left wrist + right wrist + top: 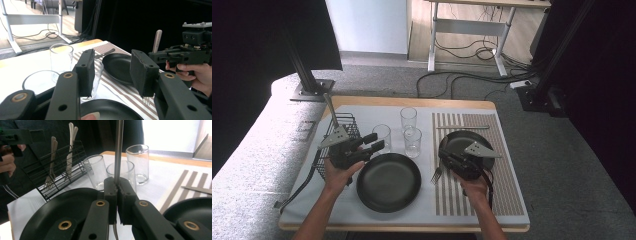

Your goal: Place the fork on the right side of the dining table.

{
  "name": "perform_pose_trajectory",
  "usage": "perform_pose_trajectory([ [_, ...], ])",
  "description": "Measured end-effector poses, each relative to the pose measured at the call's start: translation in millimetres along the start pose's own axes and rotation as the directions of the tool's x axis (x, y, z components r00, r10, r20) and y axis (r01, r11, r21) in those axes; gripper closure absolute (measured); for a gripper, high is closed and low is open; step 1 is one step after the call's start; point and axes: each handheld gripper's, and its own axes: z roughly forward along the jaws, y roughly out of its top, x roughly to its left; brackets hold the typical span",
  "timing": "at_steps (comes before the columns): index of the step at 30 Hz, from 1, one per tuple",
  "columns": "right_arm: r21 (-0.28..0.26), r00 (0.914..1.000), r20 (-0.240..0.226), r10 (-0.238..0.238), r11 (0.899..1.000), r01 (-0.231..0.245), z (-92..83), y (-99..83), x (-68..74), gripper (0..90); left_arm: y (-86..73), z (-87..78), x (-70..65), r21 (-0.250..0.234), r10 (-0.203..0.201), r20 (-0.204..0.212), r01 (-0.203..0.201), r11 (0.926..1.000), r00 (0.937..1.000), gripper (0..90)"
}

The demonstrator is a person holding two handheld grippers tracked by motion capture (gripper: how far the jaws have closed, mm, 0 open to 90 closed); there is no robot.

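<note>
Right hand-held gripper (pixel 117 195): jaws clenched on the fork's handle, pads pressed together around it; in the high view it sits at the near edge of the small black plate, on the right of the tabletop.
Fork (pixel 118 150): metal, held by the right hand-held gripper; in the right gripper view its handle rises straight up out of the jaws; in the high view its tines (pixel 436 175) hang low over the striped placemat, between the two black plates.
Left hand-held gripper (pixel 112 72): released, jaws standing apart with nothing between the pads; held above the tabletop at the left, just near of the rack and beside the large plate's left rim.
Large black plate (pixel 388 181): near centre, on the white mat, bare.
Small black plate (pixel 460 141): right, on the striped placemat (pixel 507 165), partly covered by the right hand-held gripper.
Knife (pixel 462 127): lies across the placemat's far end, beyond the small plate.
Glasses: three clear tumblers, upright, in a cluster at mid-tabletop; far one (pixel 408 119), left one (pixel 382 136), near one (pixel 413 142).
Cutlery rack (pixel 346 125): black wire, far left; holds pale-handled cutlery (pixel 70 150) standing upright.
Tabletop (pixel 412 103): wooden edge shows at the far side.
</note>
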Motion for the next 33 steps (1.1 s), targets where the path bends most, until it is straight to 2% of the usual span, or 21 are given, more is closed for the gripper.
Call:
perform_pose_trajectory([
  [13, 0.006, 0.9989, 0.039, 0.027, 1.0, -0.028, -10.6, -10.8, -9.0, 86.3, -6.3, -4.1, 1.1, -0.016, -0.023, 0.0, 0.023, 0.9996, 0.9997, 54.7],
  [24, -0.002, 0.9977, 0.06, 0.03, 1.0, -0.03, -15.4, -15.2, -11.9, 86.2, -8.7, -1.8, -0.3, -0.008, -0.006, -0.015, 0.006, 1.0, 0.9999, 54.8],
  [33, 0.006, 0.996, 0.081, 0.036, 0.999, -0.036, -18.6, -22.8, -15.1, 86.2, -10.6, -0.3, -2.2, -0.004, 0.002, -0.009, -0.002, 1.0, 1.0, 54.6],
])
